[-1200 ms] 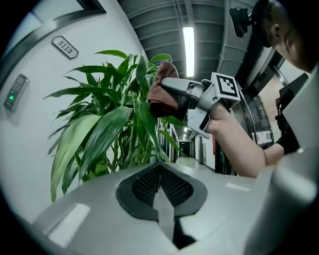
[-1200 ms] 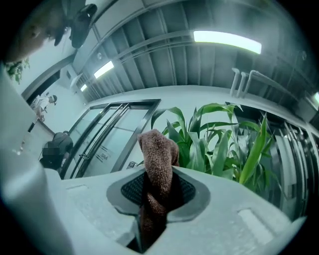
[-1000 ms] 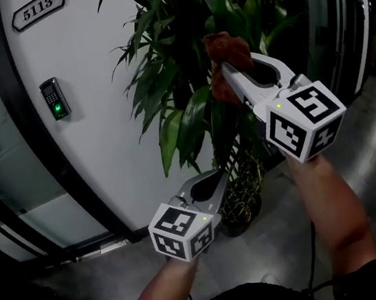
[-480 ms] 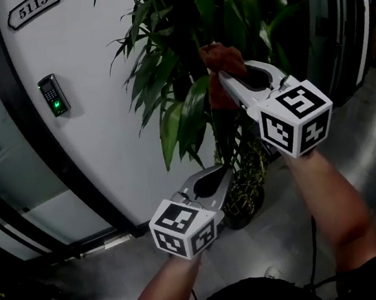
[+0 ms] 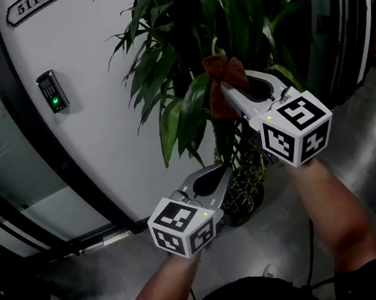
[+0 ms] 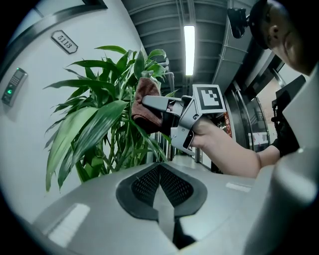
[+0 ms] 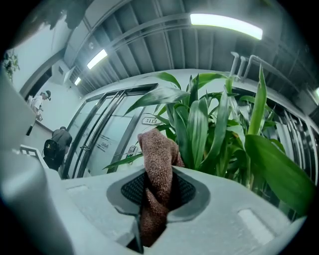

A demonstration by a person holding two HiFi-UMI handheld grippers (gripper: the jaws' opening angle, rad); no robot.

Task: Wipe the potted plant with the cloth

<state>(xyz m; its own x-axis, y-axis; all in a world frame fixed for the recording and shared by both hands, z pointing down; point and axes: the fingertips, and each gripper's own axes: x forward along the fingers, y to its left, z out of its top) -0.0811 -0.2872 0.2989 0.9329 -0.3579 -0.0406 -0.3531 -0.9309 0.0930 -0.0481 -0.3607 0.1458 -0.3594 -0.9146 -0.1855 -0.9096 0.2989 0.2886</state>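
**Cloth clamped at the plant's leaves**

Left gripper (image 5: pixel 218 173) is hovering low, jaws together, nothing between them. Right gripper (image 5: pixel 227 93) is pinching the brown cloth (image 5: pixel 222 77), holding it higher, among the potted plant's (image 5: pixel 161 59) leaves just beyond.

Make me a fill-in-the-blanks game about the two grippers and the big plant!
The right gripper is shut on a brown ____. The left gripper is shut and holds ____. The right gripper is up among the long ____ of the plant. The light on the keypad glows ____.
Missing words: cloth, nothing, leaves, green.
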